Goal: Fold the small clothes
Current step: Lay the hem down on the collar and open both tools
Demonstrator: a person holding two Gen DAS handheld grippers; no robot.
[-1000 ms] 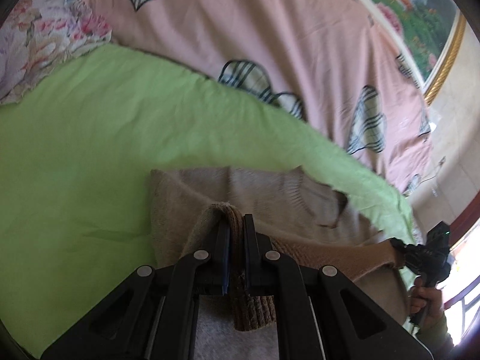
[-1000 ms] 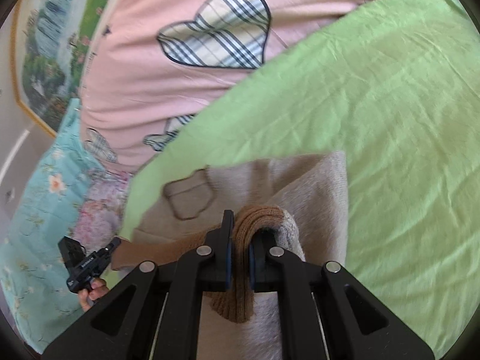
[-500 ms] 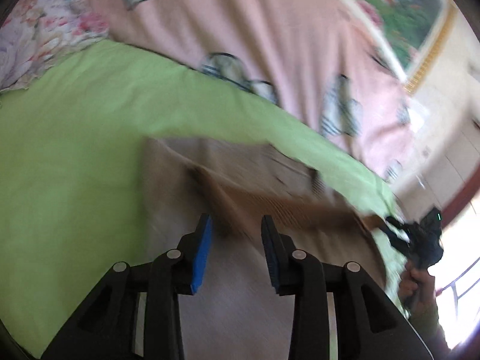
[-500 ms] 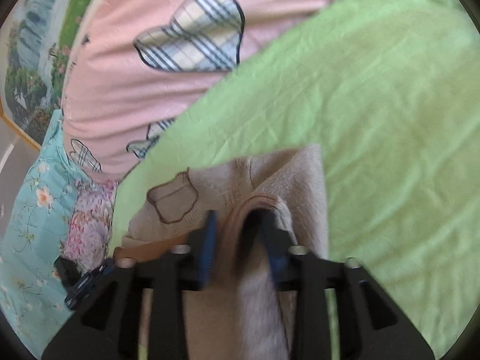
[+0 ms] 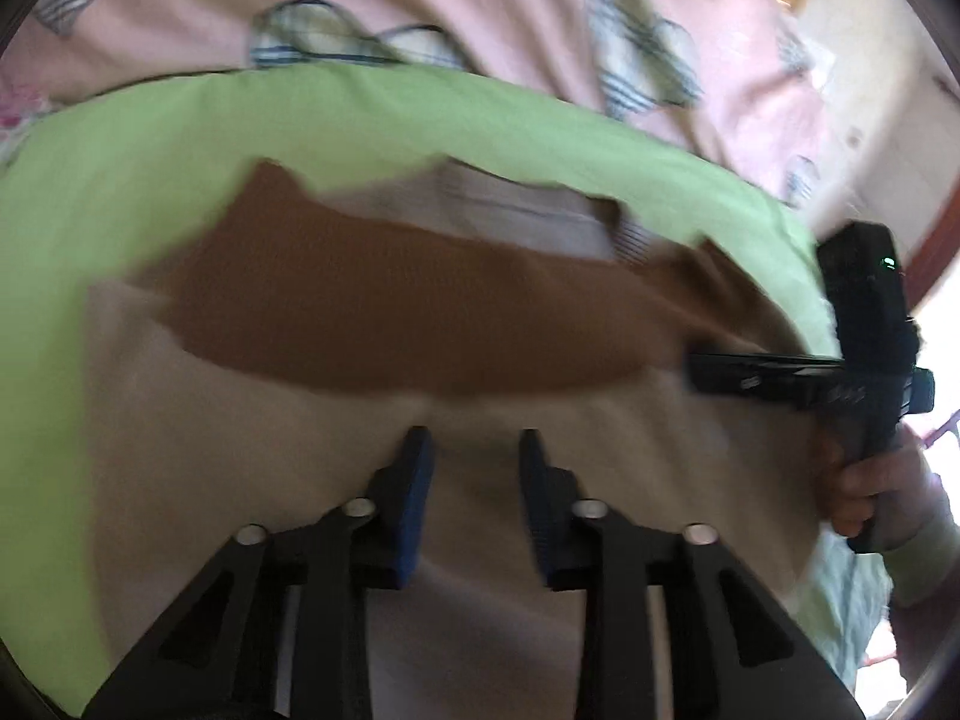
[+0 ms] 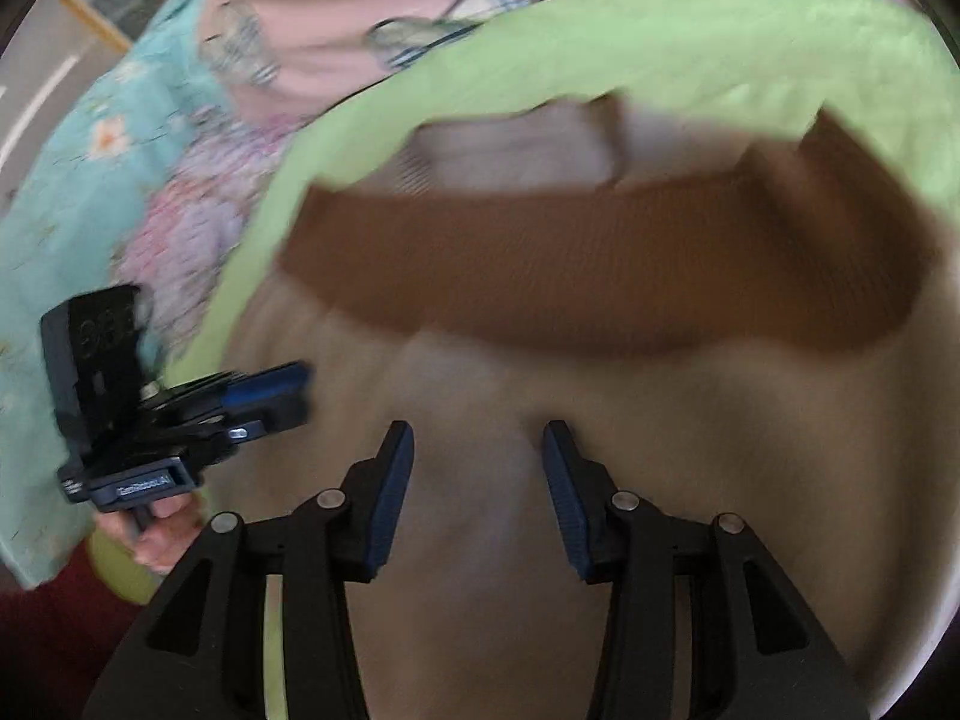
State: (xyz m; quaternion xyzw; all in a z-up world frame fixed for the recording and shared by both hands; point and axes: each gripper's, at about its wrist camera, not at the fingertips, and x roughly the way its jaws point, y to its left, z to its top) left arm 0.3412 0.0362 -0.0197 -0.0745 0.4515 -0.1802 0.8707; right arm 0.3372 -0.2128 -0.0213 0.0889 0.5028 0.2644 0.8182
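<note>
Green sheet (image 5: pixel 150 138) carries the beige sweater (image 5: pixel 252 480), brown hem band (image 5: pixel 390 312) now folded up across its far half. I've let go: left gripper (image 5: pixel 474 450) empty, jaws narrowing; right gripper (image 6: pixel 477 444) parted, empty. First fold reads done.

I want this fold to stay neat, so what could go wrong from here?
The brown ribbed hem lies crooked across the beige sweater; left so, the fold may look lopsided. The left gripper, jaws closing with nothing between them, hangs just over the knit and could snag it. The right gripper is equally close.
</note>
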